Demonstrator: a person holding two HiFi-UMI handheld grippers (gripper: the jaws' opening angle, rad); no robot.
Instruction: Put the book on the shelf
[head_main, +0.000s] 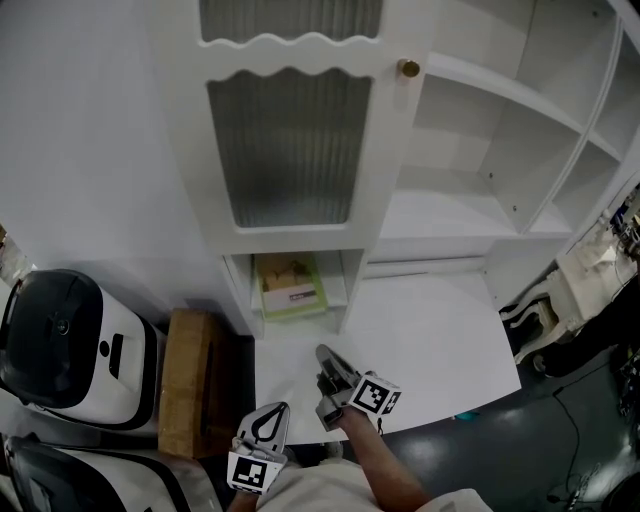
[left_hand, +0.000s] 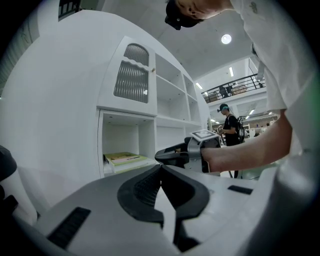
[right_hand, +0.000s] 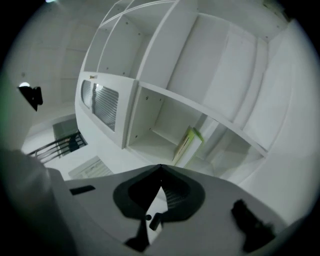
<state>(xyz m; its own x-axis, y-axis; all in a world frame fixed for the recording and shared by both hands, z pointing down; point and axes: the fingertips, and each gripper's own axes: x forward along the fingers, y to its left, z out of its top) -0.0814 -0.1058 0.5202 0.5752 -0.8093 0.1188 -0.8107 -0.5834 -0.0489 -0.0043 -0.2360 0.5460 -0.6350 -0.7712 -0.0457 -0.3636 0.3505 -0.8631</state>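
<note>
The book (head_main: 290, 285), pale yellow and green, lies flat in the low open compartment of the white shelf unit (head_main: 300, 235). It also shows in the left gripper view as the book (left_hand: 125, 158) and, tilted by the camera, in the right gripper view as the book (right_hand: 187, 145). My right gripper (head_main: 322, 351) hovers over the white ledge just in front of that compartment, shut with nothing between its jaws (right_hand: 160, 166). My left gripper (head_main: 284, 406) stays lower and nearer to me, its tips (left_hand: 161, 166) together and empty. From there the right gripper (left_hand: 159, 156) appears ahead, pointing left.
A ribbed glass door (head_main: 290, 150) with a brass knob (head_main: 409, 68) sits above the compartment. Open white shelves (head_main: 500, 150) run to the right. A cardboard box (head_main: 190, 380) and a black-and-white appliance (head_main: 60, 350) stand at left. A person (left_hand: 231, 127) stands far off.
</note>
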